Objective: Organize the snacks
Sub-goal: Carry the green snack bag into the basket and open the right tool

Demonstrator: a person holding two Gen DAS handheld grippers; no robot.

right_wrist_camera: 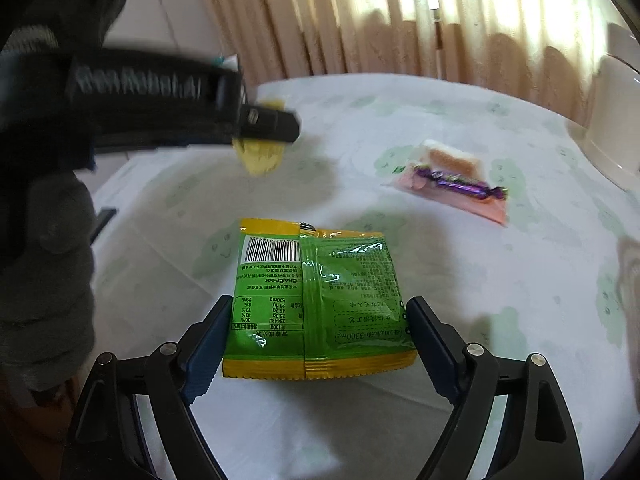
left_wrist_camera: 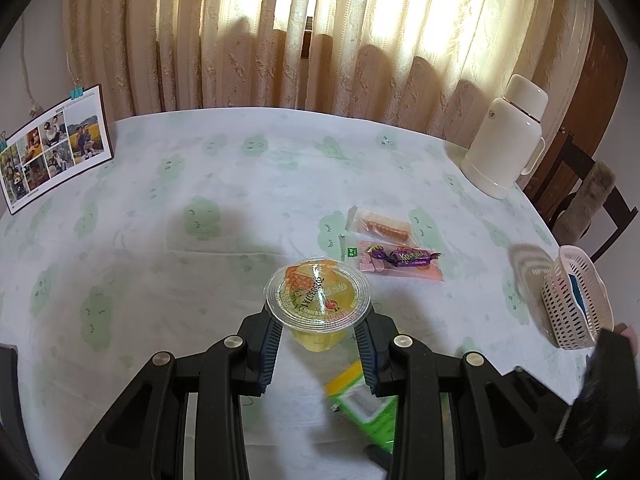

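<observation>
Left wrist view shows the left claw (left_wrist_camera: 320, 332) clamped on a clear jelly cup (left_wrist_camera: 319, 300) of yellow jelly, its pads pressing the cup's sides just under the wide lid rim; the cup is held above the surface (left_wrist_camera: 200, 184) (a cloth with pale green cloud faces covers it). Beyond this claw and a little to its right lie three snacks close together: a clear-wrapped biscuit stick (left_wrist_camera: 382, 227), a pink packet (left_wrist_camera: 400, 268) and a purple candy (left_wrist_camera: 404, 258) resting on that packet. Far to the claw's right a white perforated basket (left_wrist_camera: 576, 300) stands tilted, with something blue inside; further off on the same side stands a cream thermos jug (left_wrist_camera: 506, 136). To the far left a photo collage (left_wrist_camera: 56, 148) leans at the surface's edge.

Right wrist view shows the right claw (right_wrist_camera: 320, 332) spread wide around a green and yellow snack packet (right_wrist_camera: 316, 300), which lies flat, back side up, between the two fingers; the left pad looks to touch the packet's edge, the right one stands just beside it, and no grip shows. Ahead and to the left of this claw the left claw appears, blurred, with the yellow cup in it.
</observation>
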